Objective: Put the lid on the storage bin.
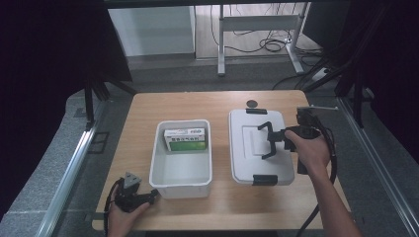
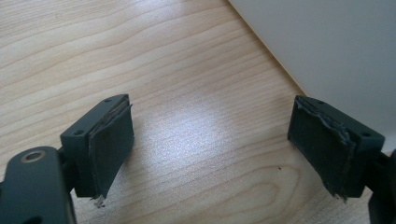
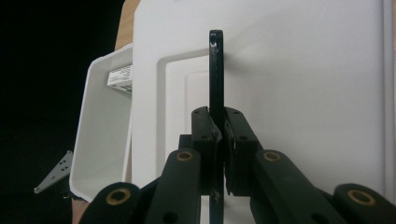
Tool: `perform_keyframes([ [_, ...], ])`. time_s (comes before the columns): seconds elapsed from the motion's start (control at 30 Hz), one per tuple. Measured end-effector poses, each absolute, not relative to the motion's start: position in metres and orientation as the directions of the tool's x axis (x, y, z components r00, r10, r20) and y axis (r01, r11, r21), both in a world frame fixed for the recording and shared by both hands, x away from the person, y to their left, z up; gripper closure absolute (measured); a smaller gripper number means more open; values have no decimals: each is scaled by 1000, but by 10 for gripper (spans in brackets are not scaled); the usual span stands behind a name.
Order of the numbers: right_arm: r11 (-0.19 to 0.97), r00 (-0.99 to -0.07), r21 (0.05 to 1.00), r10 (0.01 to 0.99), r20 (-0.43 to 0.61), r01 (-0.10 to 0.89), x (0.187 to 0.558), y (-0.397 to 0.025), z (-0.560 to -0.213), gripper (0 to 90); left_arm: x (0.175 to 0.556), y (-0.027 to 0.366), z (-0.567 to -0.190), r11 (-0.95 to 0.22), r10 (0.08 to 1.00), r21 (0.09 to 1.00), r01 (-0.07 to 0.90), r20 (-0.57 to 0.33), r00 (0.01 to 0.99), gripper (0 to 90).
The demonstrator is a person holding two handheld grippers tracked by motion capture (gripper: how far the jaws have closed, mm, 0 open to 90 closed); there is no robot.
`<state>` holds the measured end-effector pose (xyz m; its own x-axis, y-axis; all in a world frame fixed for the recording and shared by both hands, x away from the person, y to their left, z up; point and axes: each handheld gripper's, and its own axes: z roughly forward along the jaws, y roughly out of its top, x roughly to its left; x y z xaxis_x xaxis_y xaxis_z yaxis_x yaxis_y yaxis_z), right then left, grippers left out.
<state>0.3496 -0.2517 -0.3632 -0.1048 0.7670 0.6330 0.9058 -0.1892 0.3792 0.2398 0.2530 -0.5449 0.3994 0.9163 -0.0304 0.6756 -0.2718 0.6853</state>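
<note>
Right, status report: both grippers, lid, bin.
Right gripper shut on the lid handle. Left gripper open, idle beside the white bin. Lid right of bin; green box inside. Nothing in the way.

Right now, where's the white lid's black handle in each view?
High view: the handle is right of centre, standing up from the lid, gripped by the right hand-held gripper.
Left gripper view: not in it.
Right gripper view: centre, a thin black vertical bar between shut jaws.
Shared landmark: the white bin.

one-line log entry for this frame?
right gripper: shut on black lid handle | white plastic lid: on table | left gripper: open, idle
</note>
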Motion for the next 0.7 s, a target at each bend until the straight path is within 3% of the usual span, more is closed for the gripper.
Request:
perform_keyframes([
  [0.7,-143,-150,377,747,648,915,350,-219,-350,842,240,253,-545,-275,914,683,676,-31,404,141],
])
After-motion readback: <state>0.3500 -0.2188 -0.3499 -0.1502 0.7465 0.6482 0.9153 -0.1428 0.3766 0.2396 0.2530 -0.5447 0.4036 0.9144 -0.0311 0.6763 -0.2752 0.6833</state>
